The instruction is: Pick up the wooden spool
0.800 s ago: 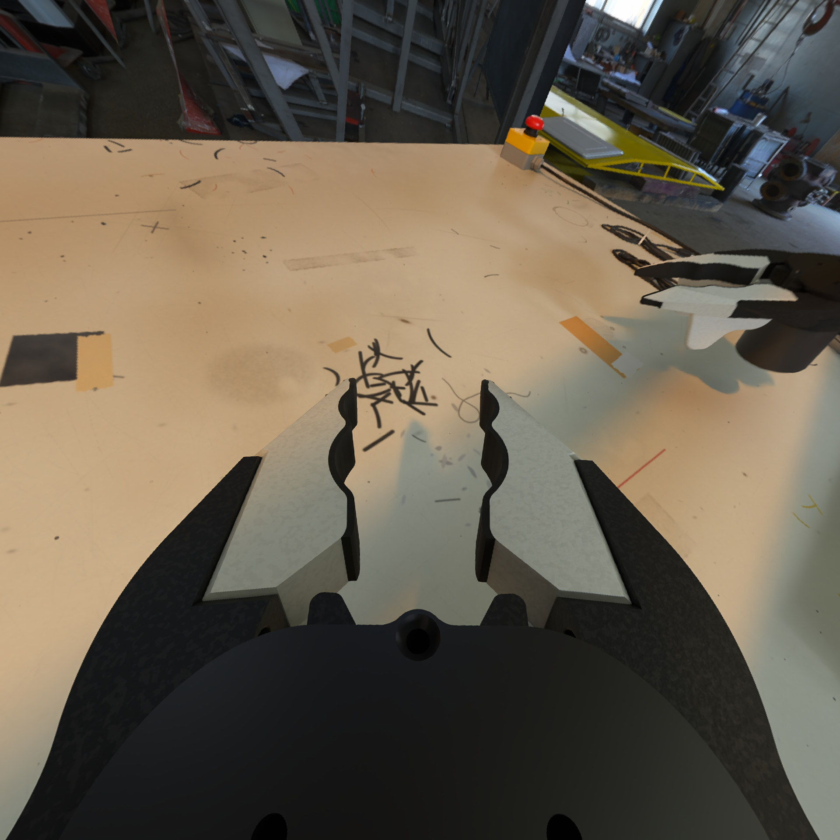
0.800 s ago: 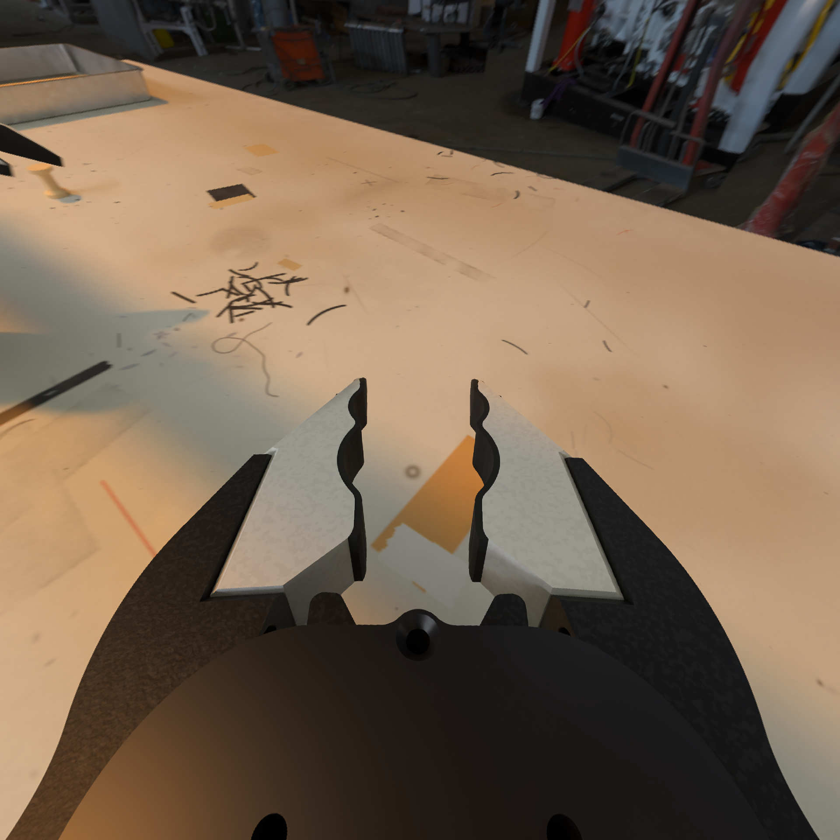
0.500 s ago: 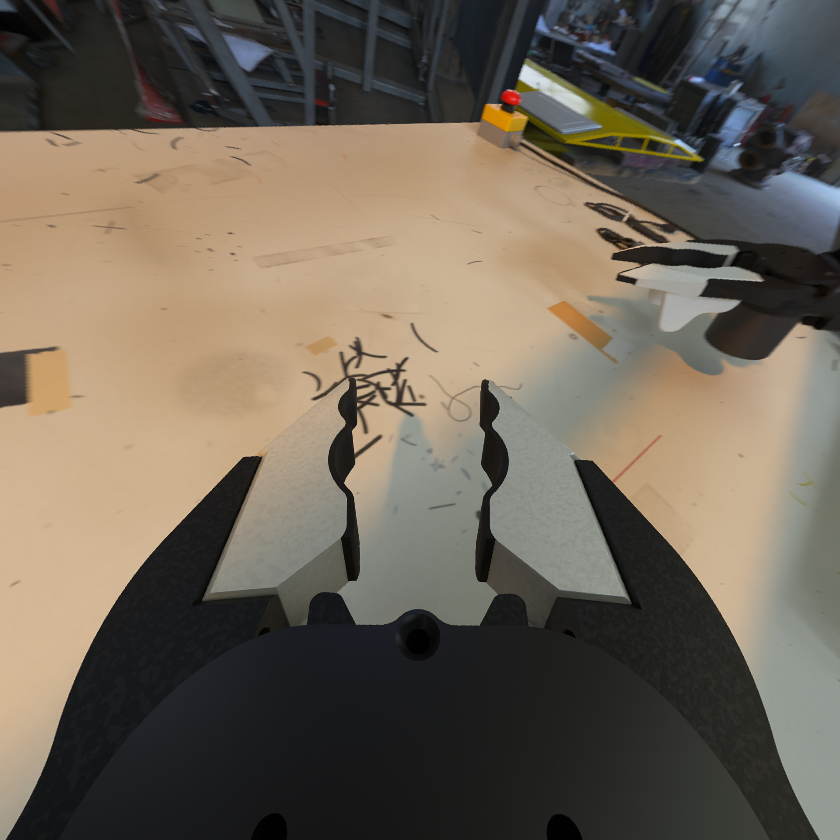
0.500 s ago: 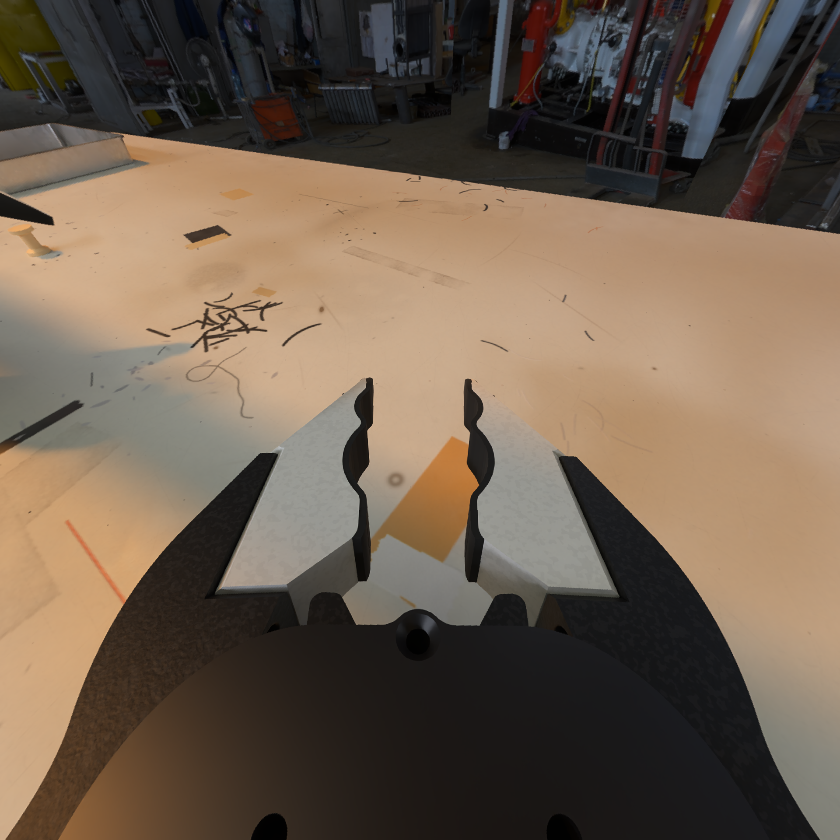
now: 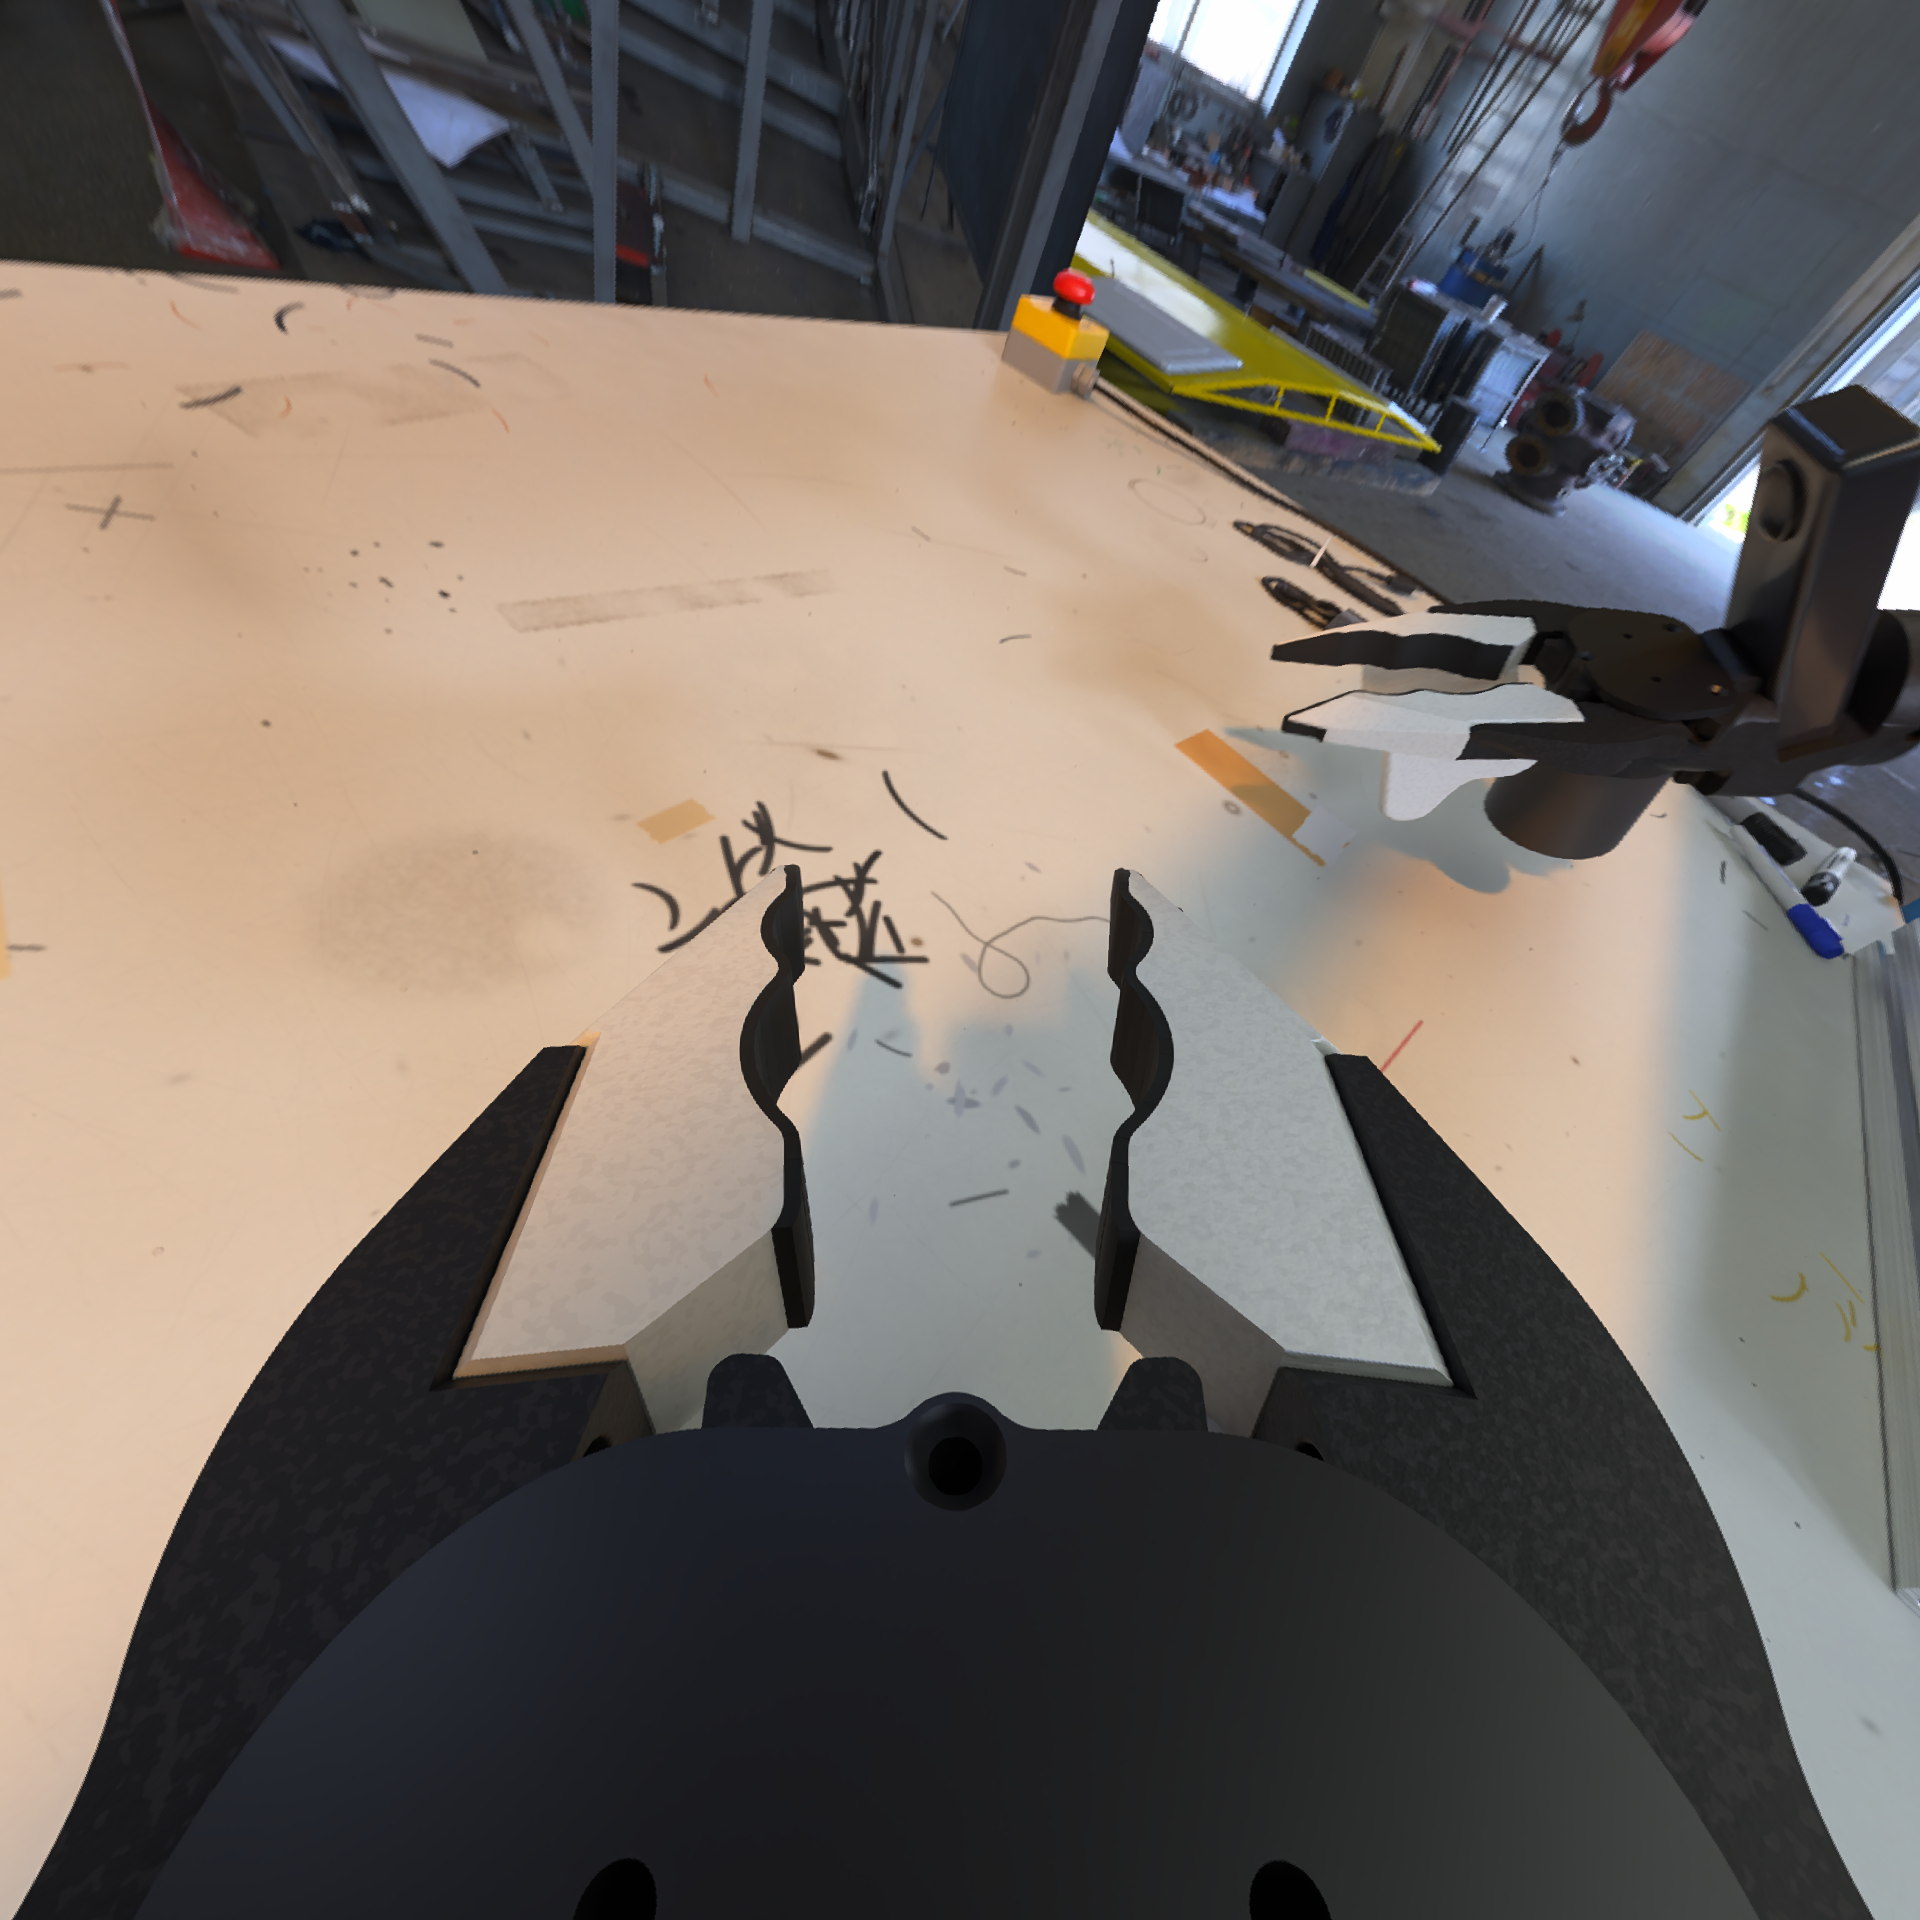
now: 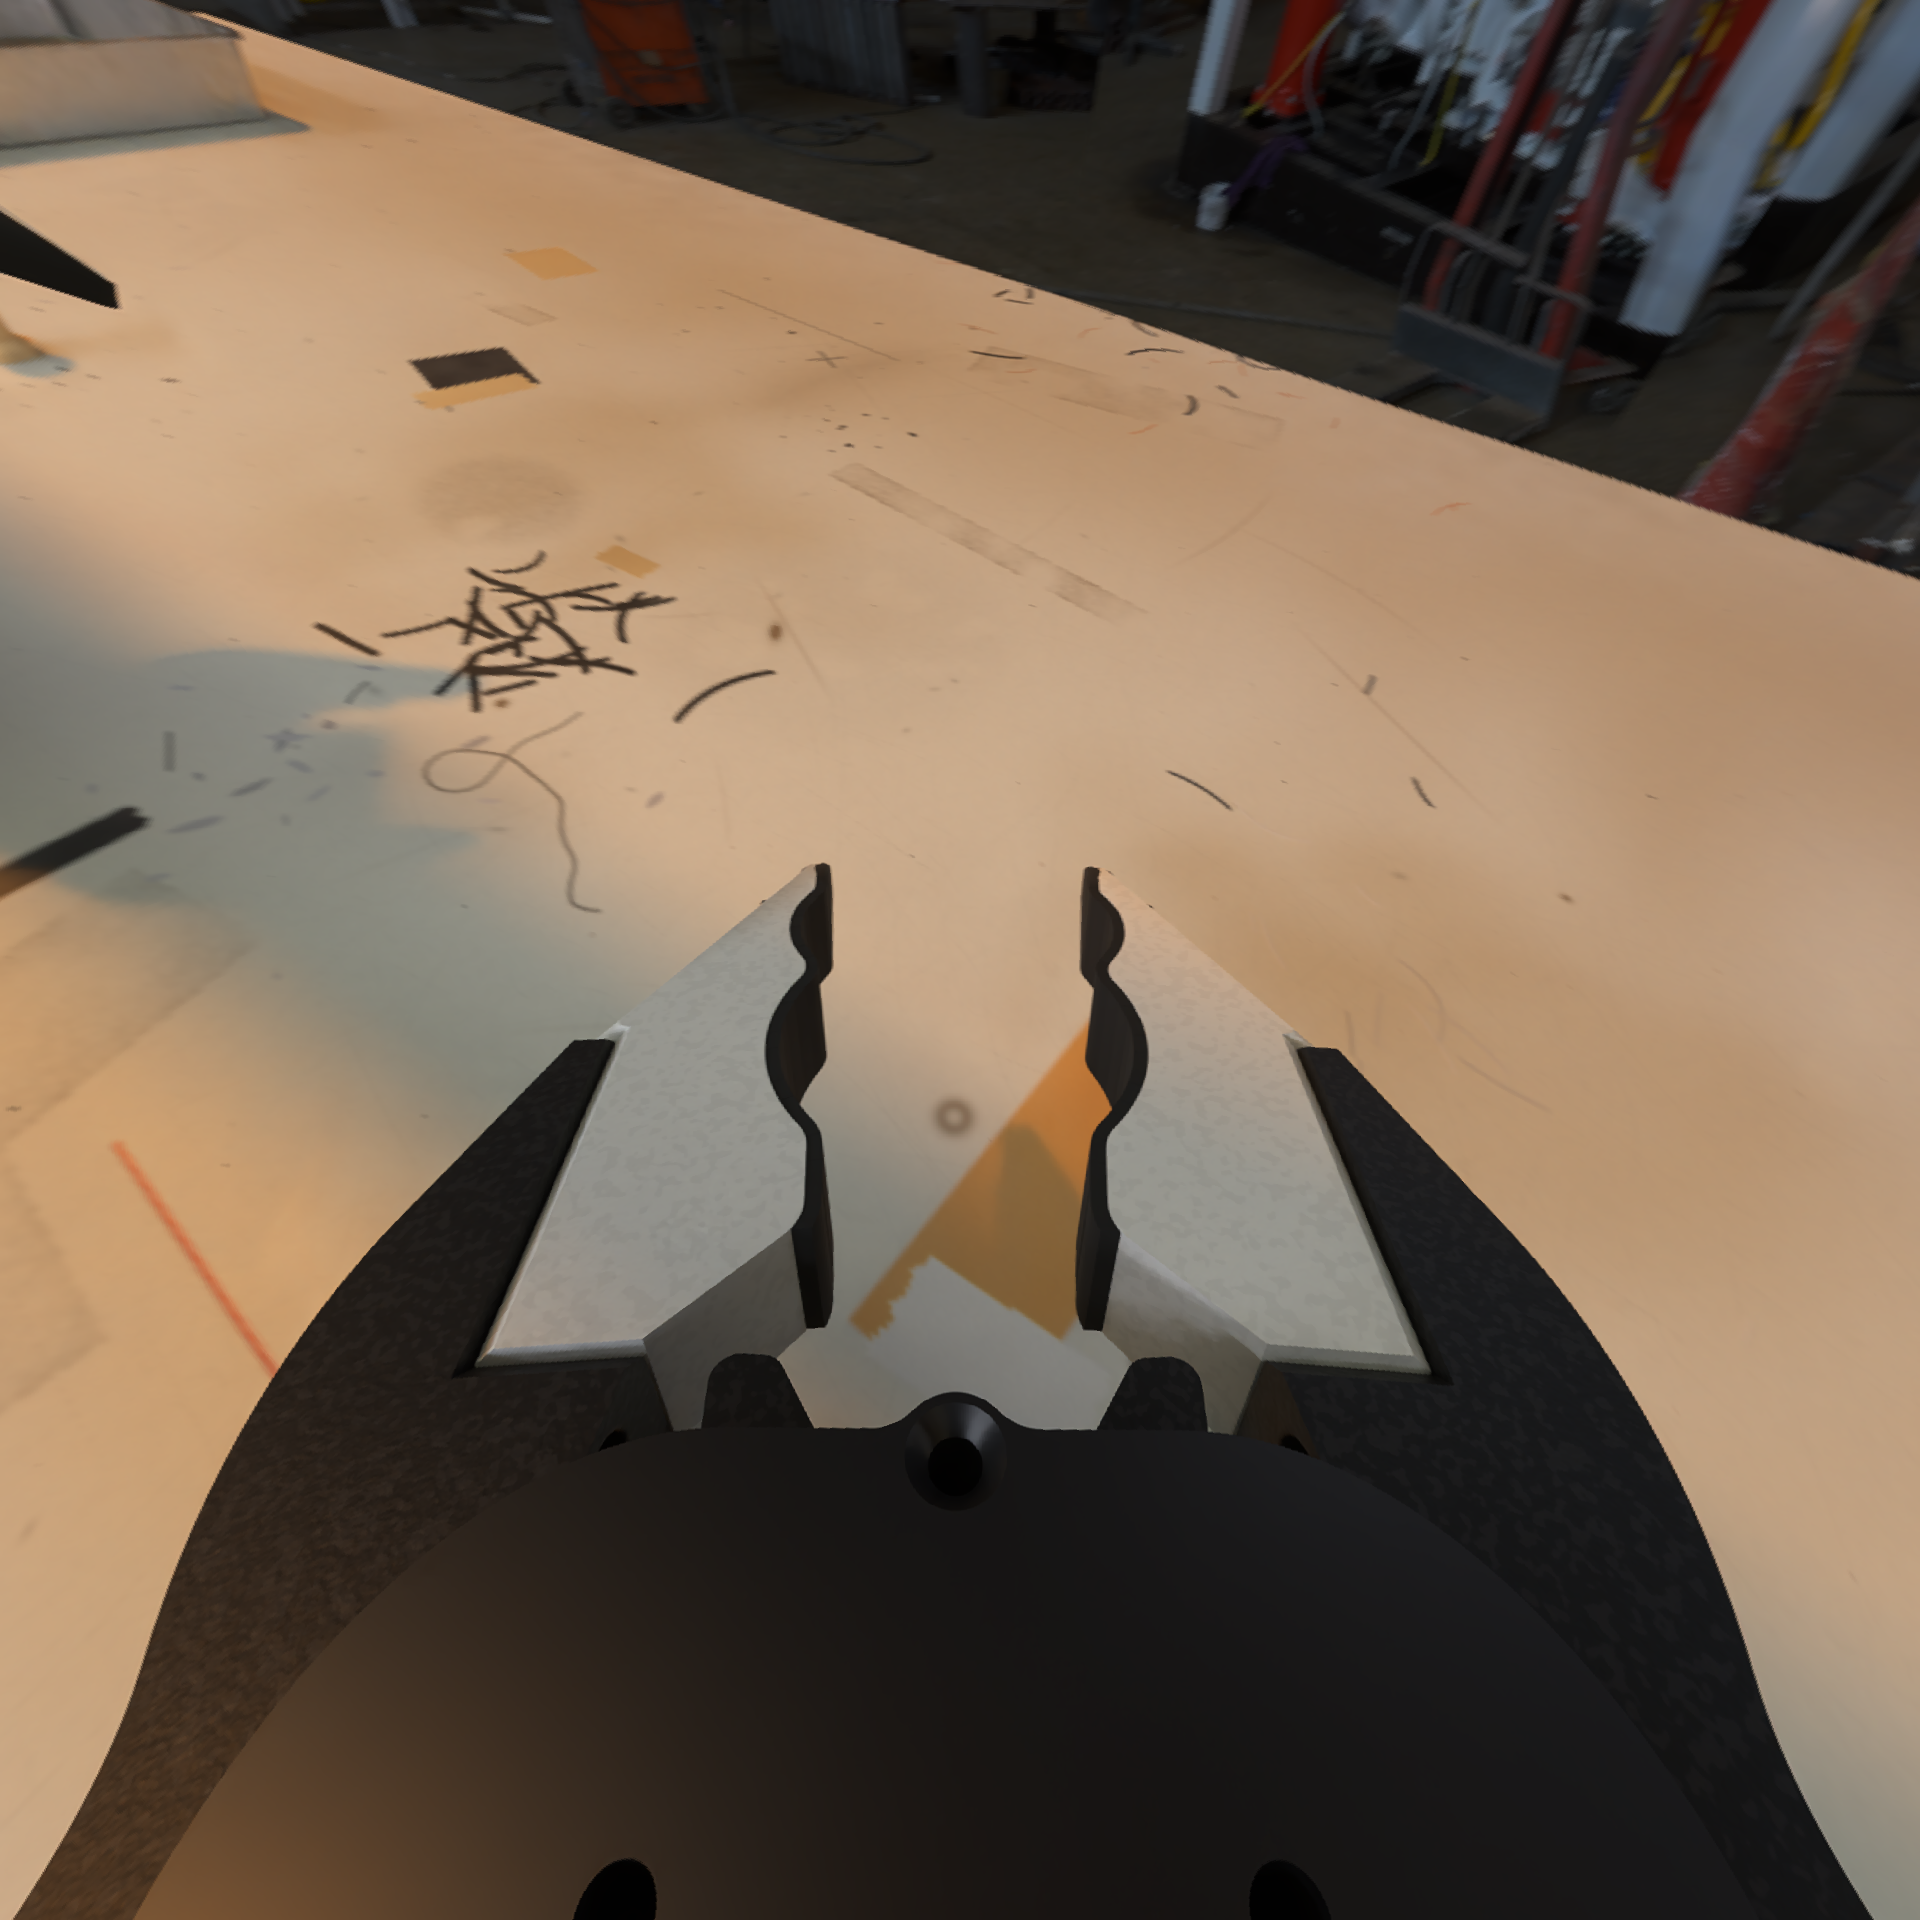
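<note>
Overhead, both grippers, left gripper [image 5: 954,883] and right gripper [image 6: 954,878], jaws apart and empty above the table [image 6: 1351,727].

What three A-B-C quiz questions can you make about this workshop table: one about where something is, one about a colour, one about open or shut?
1. Where is the yellow box?
A. On the floor
B. At the table's far edge
C. In a basket

2. What colour is the button on top of it?
A. Green
B. Blue
C. Red

3. How is the left gripper?
A. Open and empty
B. Shut tight
C. Holding a cup

Answers: B, the box sits where the tabletop ends; C, its cap is bright red; A, only bare tabletop shows between its fingers.
</note>
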Tool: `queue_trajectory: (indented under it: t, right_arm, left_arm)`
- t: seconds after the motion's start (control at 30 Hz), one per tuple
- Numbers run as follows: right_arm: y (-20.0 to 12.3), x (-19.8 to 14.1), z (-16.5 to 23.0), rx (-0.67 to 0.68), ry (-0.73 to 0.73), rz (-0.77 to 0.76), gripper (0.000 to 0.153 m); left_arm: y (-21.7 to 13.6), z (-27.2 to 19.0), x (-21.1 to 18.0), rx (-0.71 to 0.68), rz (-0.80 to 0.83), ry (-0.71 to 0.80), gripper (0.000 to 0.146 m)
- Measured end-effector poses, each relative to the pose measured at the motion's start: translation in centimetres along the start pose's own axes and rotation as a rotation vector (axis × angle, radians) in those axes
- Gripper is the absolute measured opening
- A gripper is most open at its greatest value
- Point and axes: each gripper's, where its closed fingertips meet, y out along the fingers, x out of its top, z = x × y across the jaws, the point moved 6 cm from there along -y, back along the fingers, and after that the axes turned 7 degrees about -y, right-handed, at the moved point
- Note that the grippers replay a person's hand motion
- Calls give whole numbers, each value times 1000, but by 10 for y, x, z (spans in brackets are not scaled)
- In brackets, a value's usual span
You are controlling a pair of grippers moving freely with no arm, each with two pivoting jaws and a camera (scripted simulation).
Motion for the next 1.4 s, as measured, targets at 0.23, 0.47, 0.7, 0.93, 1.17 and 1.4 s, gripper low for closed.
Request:
queue_trajectory:
  t: [0.23, 0.47, 0.7, 0.93, 1.17, 1.4]
  right_arm:
    - [2, 23, -3, 71, -45, -6, 62]
    - [-8, 30, -10, 134, -34, -3, 59]
    - [-9, 33, -12, 140, -57, -38, 58]
    - [-9, 22, -12, 166, -25, -52, 56]
    - [-12, 19, -11, 193, -13, -63, 56]
    - [-12, 15, -5, 191, -21, -54, 55]
  left_arm:
    - [-24, -13, 24, -60, -136, 10, 57]
    - [-73, -1, 58, 114, -178, 73, 53]
    - [-140, 57, 72, 525, 30, 32, 54]
    - [-171, 101, 57, 707, 464, 126, 55]
    - [-169, 158, 48, 709, 755, 147, 54]
    - [-143, 207, 38, 567, 1167, 248, 53]
